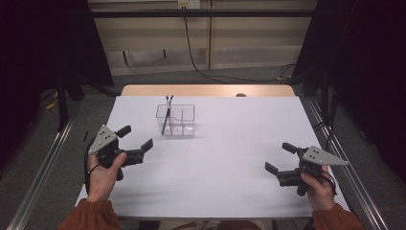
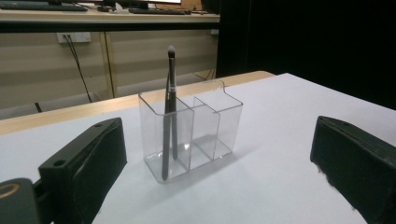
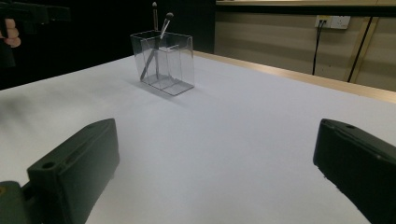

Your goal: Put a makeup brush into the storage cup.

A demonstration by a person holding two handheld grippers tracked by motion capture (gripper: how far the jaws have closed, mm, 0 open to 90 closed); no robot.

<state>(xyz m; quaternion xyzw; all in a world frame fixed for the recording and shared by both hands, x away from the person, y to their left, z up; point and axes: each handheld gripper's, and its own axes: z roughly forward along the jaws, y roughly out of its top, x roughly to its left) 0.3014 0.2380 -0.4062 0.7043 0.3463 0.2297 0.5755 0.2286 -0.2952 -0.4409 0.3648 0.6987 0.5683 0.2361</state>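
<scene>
Resting on a white table (image 1: 225, 167) in a dark-curtained room, both tongs gape empty

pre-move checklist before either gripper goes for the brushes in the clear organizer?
1. Left gripper open, fingers apart: ok.
2. Right gripper open, holding nothing: ok.
3. Clear organizer upright on the table: ok.
4. Two brushes standing in one end compartment, leaning: ok.
5. Bare table between the left gripper and the organizer: ok.
6. Organizer fixed against tipping: cannot tell.
</scene>
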